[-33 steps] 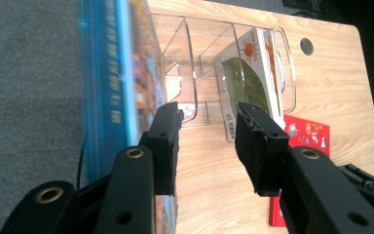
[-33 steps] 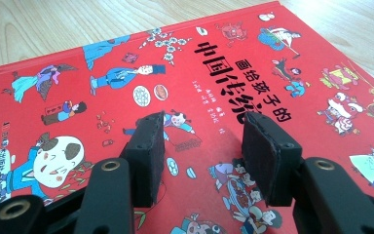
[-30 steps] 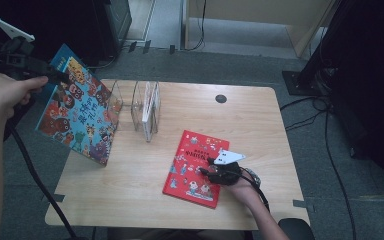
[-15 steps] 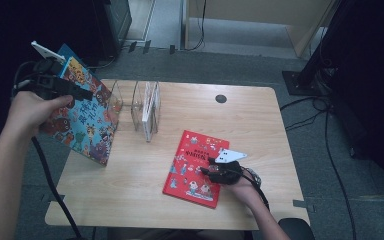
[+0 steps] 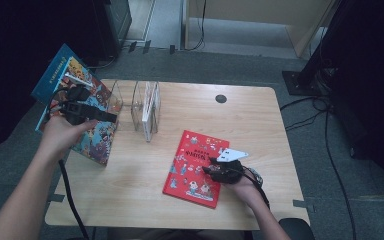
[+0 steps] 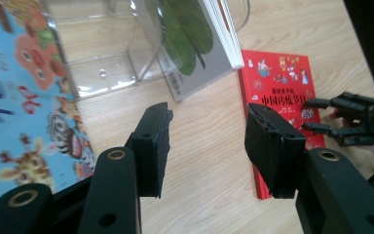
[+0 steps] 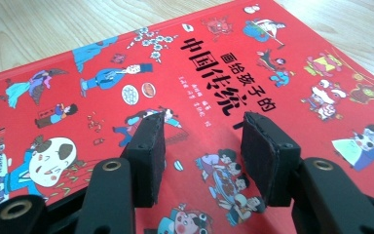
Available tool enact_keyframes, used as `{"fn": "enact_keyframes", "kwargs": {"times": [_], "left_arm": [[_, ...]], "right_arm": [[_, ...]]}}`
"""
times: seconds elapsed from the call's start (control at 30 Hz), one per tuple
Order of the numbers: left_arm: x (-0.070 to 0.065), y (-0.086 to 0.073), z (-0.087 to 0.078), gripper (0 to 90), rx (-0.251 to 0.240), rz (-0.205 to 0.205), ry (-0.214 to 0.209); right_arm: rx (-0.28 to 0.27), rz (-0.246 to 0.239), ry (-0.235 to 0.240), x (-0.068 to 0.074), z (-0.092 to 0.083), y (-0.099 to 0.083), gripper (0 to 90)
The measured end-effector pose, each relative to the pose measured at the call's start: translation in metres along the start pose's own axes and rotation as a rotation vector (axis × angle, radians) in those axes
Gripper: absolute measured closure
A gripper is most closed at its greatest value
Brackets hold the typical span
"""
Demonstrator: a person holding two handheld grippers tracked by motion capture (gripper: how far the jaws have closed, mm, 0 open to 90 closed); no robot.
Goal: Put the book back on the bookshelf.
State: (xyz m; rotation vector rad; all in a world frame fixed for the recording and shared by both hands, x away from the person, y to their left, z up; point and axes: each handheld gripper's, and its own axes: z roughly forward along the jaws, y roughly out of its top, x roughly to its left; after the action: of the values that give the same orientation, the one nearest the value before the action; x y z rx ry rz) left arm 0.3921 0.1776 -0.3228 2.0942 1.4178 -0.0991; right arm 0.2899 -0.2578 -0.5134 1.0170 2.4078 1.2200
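A blue picture book rests at the table's left edge, jutting past it. My left gripper hangs over that book and points toward a clear book stand. Its jaws have just been opening and stand open with nothing between them. A grey book with a green picture stands upright in the stand. A red picture book lies flat at the front right. My right gripper is low over its cover, open and empty.
The wooden table has a round black cable hole at the back. Cables trail over the floor on the right, and dark furniture stands behind and on both sides.
My left hand has come down and to the right, from the blue book's far upper corner to over its cover, with its jaws wider. The blue book and the right gripper have not moved.
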Motion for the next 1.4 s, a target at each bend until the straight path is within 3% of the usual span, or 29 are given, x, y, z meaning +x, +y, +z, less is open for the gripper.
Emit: {"fn": "enact_keyframes", "kwargs": {"times": [0.2, 0.37, 0.63, 0.93, 1.4], "left_arm": [[-0.015, -0.006, 0.020, 51.7, 0.021, 0.048, -0.025], [-0.025, -0.012, 0.046, 51.8, 0.047, 0.090, -0.073], [-0.031, -0.016, 0.078, 51.7, 0.072, 0.105, -0.085], [-0.048, -0.018, 0.112, 52.5, 0.097, 0.178, -0.104], [-0.062, -0.016, 0.160, 51.9, 0.158, 0.186, -0.170]], "right_arm": [[0.000, 0.001, -0.007, -0.002, -0.001, -0.001, 52.2], [0.008, 0.006, -0.016, -0.003, -0.004, -0.002, 53.1], [0.006, 0.017, -0.029, -0.005, -0.011, -0.007, 53.6], [-0.001, 0.034, -0.051, -0.007, -0.019, -0.014, 53.7], [0.004, 0.080, -0.083, -0.011, -0.034, -0.027, 54.3]]}}
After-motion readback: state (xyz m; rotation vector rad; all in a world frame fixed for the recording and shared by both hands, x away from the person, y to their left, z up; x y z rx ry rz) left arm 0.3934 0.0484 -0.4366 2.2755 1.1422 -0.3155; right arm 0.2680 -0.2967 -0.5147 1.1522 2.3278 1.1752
